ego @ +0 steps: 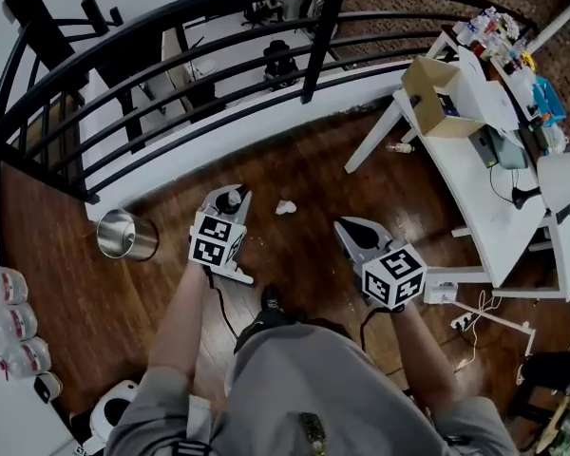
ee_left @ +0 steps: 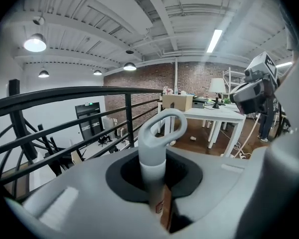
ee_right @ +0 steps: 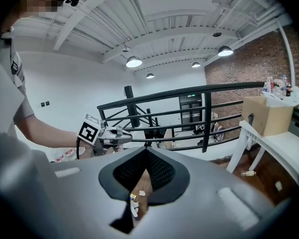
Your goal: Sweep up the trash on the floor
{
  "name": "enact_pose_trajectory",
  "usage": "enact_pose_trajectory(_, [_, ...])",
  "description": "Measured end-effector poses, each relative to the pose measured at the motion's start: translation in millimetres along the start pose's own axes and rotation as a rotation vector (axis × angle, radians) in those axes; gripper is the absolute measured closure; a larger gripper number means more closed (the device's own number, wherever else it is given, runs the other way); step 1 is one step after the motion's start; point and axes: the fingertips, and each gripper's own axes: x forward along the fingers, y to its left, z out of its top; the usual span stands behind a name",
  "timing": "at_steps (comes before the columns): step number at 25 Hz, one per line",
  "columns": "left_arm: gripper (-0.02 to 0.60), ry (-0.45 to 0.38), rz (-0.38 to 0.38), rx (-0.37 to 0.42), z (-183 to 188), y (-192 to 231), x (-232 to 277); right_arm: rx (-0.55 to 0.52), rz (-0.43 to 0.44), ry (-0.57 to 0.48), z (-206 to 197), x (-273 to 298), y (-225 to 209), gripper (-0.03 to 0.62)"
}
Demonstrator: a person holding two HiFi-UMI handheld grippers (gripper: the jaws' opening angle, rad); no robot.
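- Wood floor, black railing across the top, white table on the right w/ a cardboard box on it.
- Steel trash can stands on the floor, left of the L gripper, apart from it.
- L gripper: claw nearly pressed together, pinching a loop-topped handle. The pale shaft runs upright betw. the pads, and the loop sticks up above the jaws.
- R gripper: claw tips pressed together at the front. Only a narrow slit shows behind the tips, w/ floor seen through it. Nothing clearly held; a dark sliver low in the slit is too unclear to name.
- Paper wad: trash lying on the floor betw. the two grippers, a bit ahead, closer to the L one, touching neither.
- Small trash bits, white & yellow, on the floor, seen through the R claw's slit.
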Motion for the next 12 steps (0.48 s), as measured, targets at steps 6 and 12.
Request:
enact_pose_trajectory(6, [0.538, -0.016, -0.051, 0.024, 24, -2, 35, 0.02, -0.045, -0.024, 11, 2, -18, 0.594])
enact_pose_trajectory(12, [0.538, -0.015, -0.061, 0.033, 41, -8, 60, 0.033, -0.061, -0.038, 16, -5, -42, 0.594])
